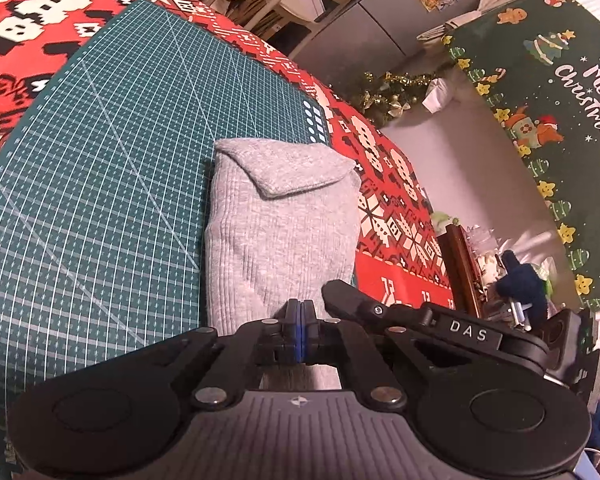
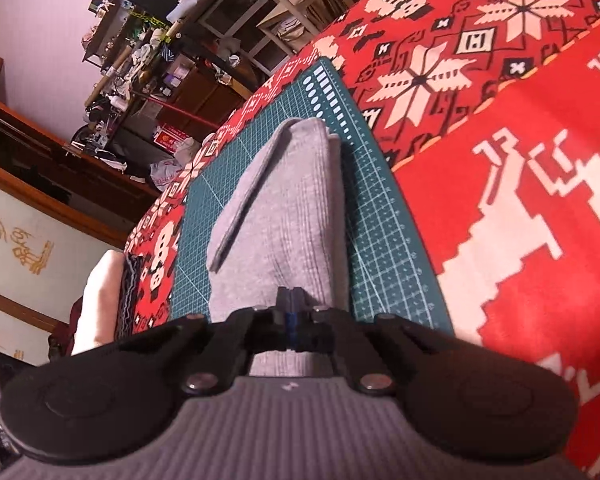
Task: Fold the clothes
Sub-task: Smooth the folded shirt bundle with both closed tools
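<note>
Both grippers look pinched on the near edge of the grey garment: left gripper (image 1: pixel 301 312) and right gripper (image 2: pixel 289 300) each have jaws together with cloth seemingly between them. Garment (image 1: pixel 278 216) lies on the green mat (image 1: pixel 100 160), its right side over the mat edge onto the red cloth (image 1: pixel 396 184) covering the counter, far end already turned back in a flap. Risks: uneven lift between the two grippers skews the fold; thin pinch may slip out of the jaws; dragging could undo the flap or pull the garment further off the mat.
</note>
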